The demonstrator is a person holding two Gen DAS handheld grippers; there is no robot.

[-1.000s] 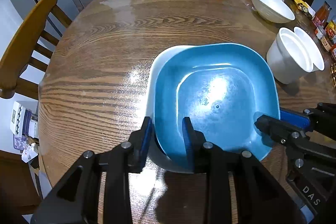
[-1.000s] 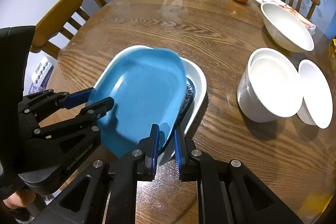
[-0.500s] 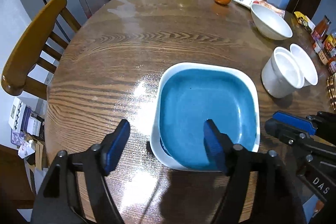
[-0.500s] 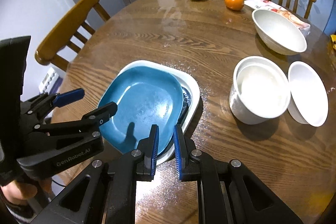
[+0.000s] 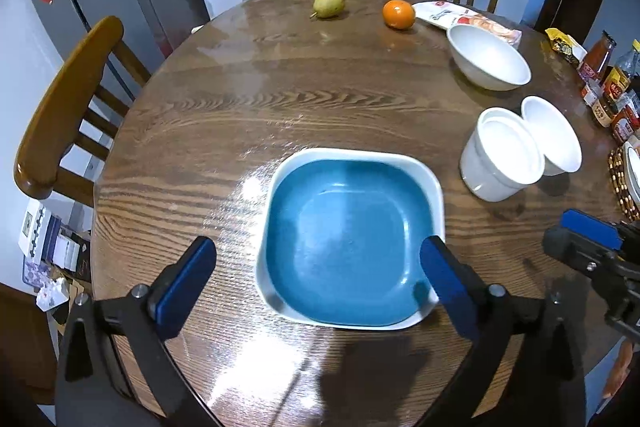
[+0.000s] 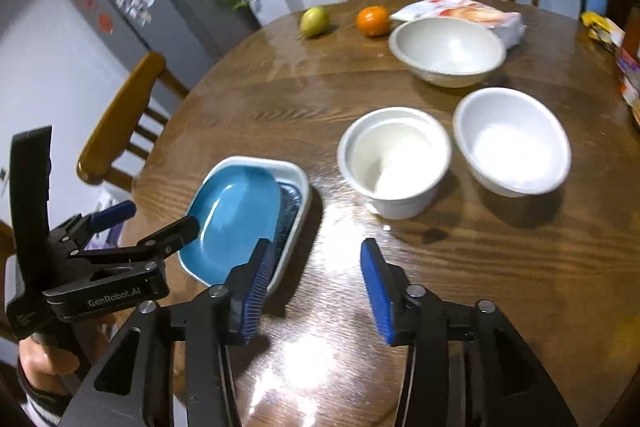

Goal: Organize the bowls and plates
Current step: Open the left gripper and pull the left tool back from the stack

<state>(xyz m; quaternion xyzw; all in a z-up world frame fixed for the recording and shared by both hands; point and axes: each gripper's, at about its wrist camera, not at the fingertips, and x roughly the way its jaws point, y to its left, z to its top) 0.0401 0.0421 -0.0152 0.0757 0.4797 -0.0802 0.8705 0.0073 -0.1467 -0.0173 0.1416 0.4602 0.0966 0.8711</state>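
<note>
Resting nested — blue plate [image 5: 348, 239] in white dish [image 5: 434, 183], saving room.
Both grippers — left [image 5: 316, 279], right [image 6: 314, 291] — are hovering released, gripping nothing.

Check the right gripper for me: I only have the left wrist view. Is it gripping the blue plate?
Observer: No. The right gripper is open, and only the table shows between its fingers.
Operator: Is anything under the blue plate besides the white dish?
Observer: Yes. A dark patterned plate peeks out between the blue plate and the white dish, on the side toward the white cup.
</note>
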